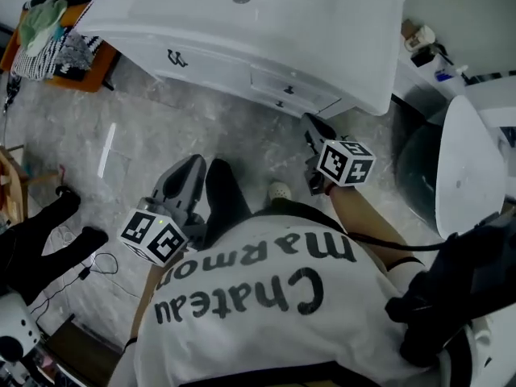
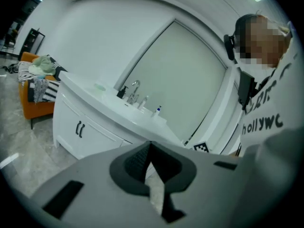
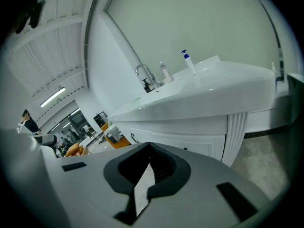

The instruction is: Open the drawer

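White drawer [image 1: 292, 87] with a small dark pull: it sits flush and closed in the front of the white curved vanity cabinet [image 1: 242, 22], right of the cupboard door with two dark handles [image 1: 175, 57].

Left gripper [image 1: 192, 166]: low, beside my knee, well apart from the cabinet. In the left gripper view its tips [image 2: 151, 144] meet; nothing is between them.

Right gripper [image 1: 316, 127]: near the cabinet's right end, just below the drawer, not touching it. In the right gripper view the jaws are closed tip to tip [image 3: 148, 146] and empty.

Chrome tap [image 2: 135, 87] and a pump bottle [image 3: 189, 62] stand on the countertop. An orange chair [image 1: 85, 75] piled with clothes stands left of the cabinet.
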The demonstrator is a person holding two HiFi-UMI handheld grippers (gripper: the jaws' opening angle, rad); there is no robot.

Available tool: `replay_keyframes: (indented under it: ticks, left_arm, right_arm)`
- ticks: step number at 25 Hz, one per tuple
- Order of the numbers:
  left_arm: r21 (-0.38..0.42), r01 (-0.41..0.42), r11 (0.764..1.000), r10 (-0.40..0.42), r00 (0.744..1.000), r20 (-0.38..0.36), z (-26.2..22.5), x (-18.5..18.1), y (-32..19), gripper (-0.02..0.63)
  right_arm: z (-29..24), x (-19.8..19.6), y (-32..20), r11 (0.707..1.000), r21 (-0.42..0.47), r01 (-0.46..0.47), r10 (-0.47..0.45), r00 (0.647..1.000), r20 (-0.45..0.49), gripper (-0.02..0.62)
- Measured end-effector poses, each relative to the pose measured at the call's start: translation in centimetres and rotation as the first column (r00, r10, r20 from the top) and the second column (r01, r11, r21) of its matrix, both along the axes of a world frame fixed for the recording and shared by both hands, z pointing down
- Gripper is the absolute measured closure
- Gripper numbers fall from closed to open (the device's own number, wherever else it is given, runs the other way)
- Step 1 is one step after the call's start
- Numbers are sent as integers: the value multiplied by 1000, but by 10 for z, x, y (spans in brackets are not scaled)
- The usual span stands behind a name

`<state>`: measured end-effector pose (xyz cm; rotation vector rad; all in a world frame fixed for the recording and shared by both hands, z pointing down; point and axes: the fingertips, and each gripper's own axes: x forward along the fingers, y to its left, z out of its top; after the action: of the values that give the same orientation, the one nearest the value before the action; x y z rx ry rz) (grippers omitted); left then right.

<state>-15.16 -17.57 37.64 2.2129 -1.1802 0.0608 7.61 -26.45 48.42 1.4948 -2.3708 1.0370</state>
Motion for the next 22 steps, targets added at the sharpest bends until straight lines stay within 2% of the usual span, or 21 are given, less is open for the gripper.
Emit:
replay_keyframes:
  ticks: [3,7,14,22]
  left_arm:
    - [16,-83,996,82,996,44,0,-8,-31,598]
    - [-12,-90,996,90,993,73,14,-30,-59,598]
    - [-39,-49,998,53,994,99,42,-62,-85,598]
    - [-107,-9,994,21,993,116,69,-81,-79,598]
  right_arm:
    - [19,4,-16,994,-32,-100,100,995,-6,589]
    - [60,9,-33,979,-82,-184,177,980,-88,589]
    - [124,7,-57,958,-177,-225,200,968,-150,589]
    - [162,9,-86,948,-195,-251,210,956,-205,589]
